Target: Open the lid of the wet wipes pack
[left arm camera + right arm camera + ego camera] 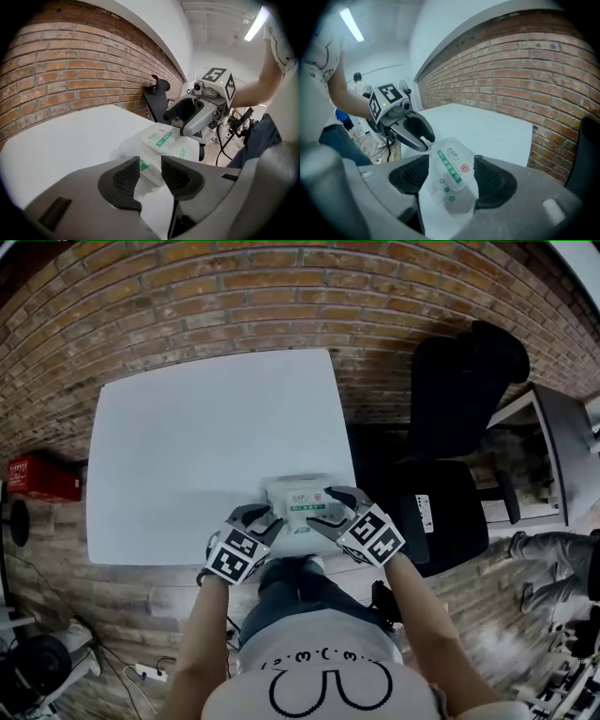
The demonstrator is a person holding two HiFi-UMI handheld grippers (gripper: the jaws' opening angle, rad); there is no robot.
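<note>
Head view: looked steeply down on a white rectangular tabletop (187,456) backed by a red brick wall (281,306). Found the white soft-plastic wet wipes pack with a green label (300,502) lying flat at the tabletop's near edge. Placed the grey left hand-held gripper (255,519) just beside the pack's left end and the grey right hand-held gripper (330,512) at its right end.

Left gripper view: showed dark ridged jaws spread a little, with the pack's (159,145) near corner seen in the gap, apparently not pinched. Showed the pack's flat white lid (161,138) lying closed.

Right gripper view: showed jaws spread wide, with the pack's (452,161) end seen between them and not pressed. Judged the task barely begun: both hand-held grippers in place, lid yet to be gripped and lifted.
</note>
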